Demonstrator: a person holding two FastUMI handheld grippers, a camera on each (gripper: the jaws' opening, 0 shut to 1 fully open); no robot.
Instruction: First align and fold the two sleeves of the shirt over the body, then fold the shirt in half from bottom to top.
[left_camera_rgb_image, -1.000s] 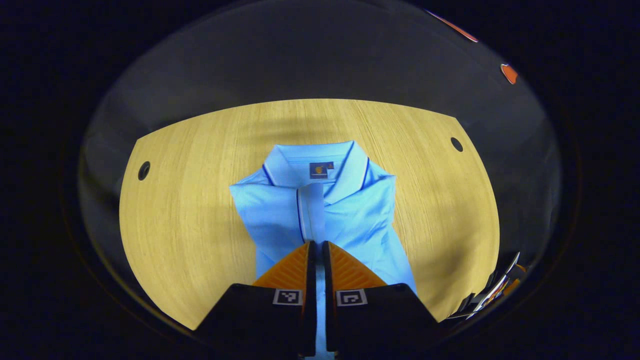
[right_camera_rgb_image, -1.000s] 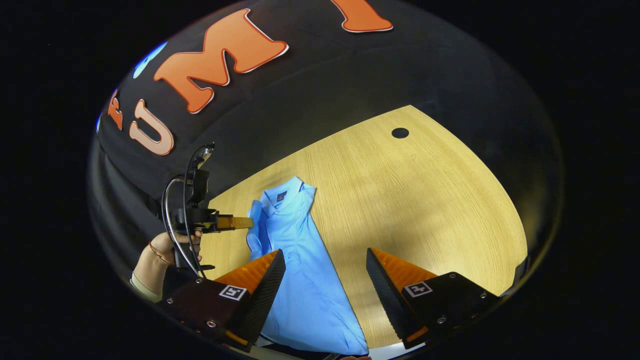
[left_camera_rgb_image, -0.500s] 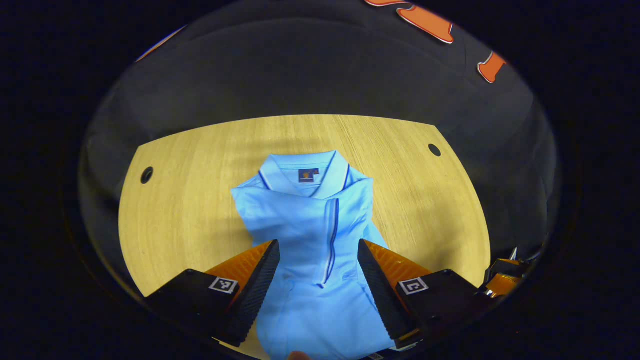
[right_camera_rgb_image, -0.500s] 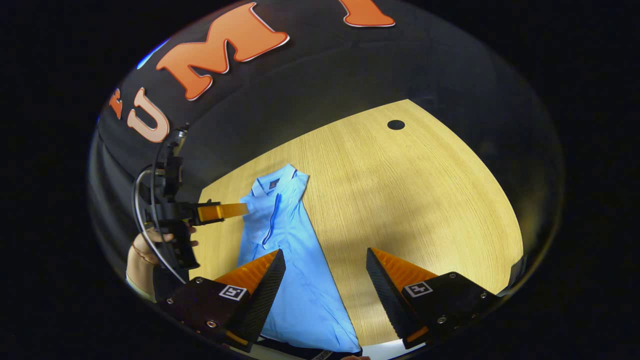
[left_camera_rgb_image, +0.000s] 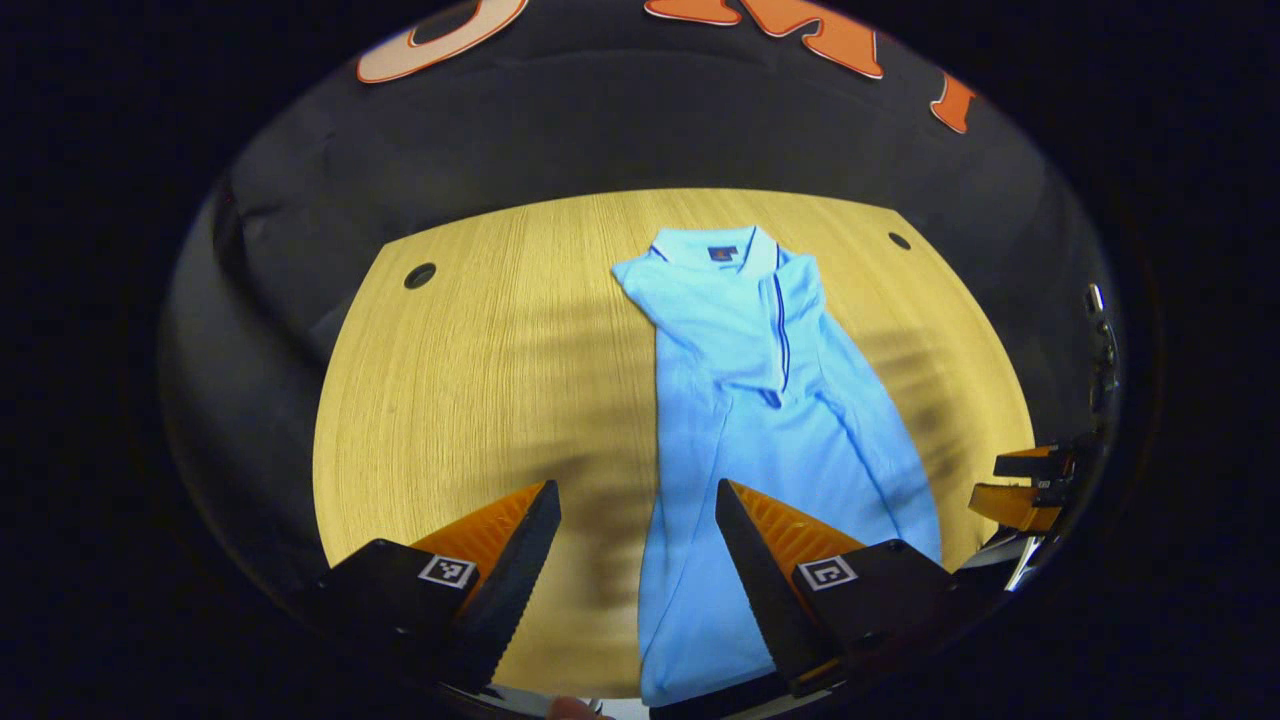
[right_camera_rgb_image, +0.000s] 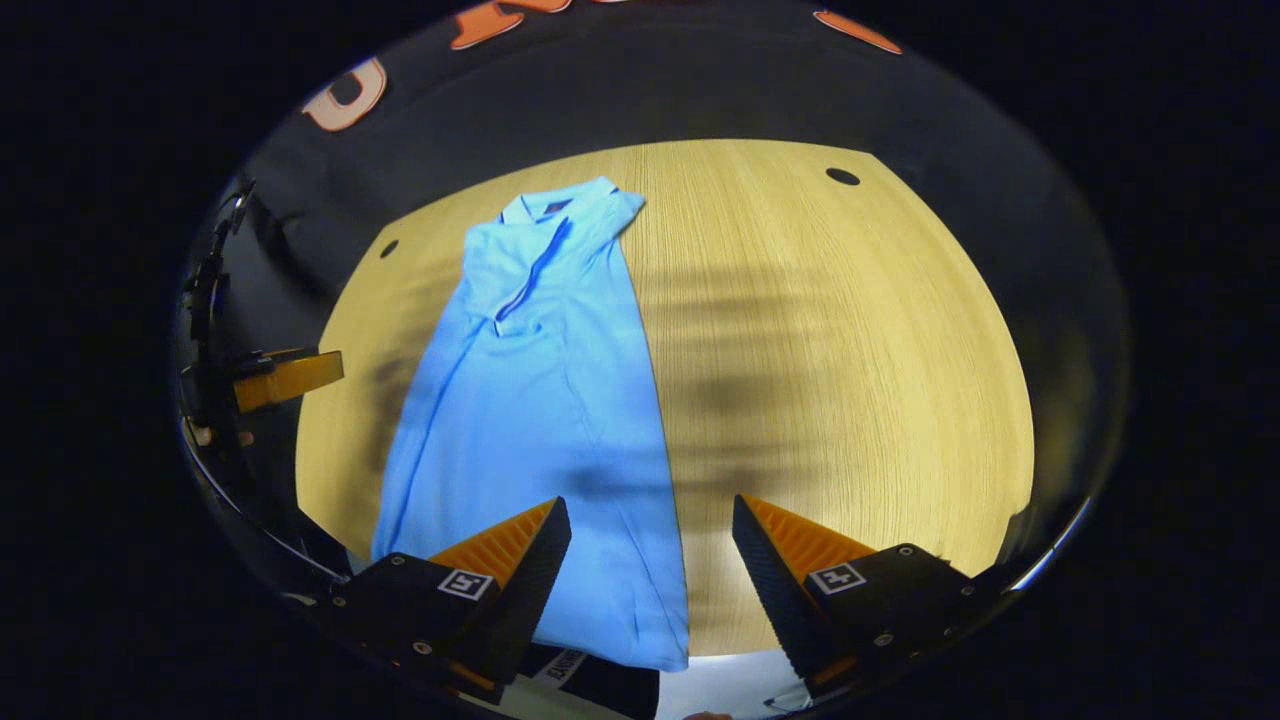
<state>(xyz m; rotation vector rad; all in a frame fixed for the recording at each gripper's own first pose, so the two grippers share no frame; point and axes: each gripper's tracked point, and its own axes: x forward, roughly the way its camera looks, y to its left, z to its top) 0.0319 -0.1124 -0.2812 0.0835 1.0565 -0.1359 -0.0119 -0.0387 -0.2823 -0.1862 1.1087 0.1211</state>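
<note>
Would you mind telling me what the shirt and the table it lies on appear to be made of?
The shirt looks like a soft, matte knit fabric, probably cotton or a blend: it creases and drapes flat, with a stiffer collar and dark piping along the placket. The table looks like light wood or a wood-look laminate: fine, straight grain lines run across a smooth, faintly glossy top; which of the two cannot be told.

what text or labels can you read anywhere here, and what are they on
Neck label inside the shirt collar: too small to read.
Square coded markers on the left gripper and right gripper: patterns, no words.
Dark tag at the table near edge, in the right gripper view: blurred.
</note>
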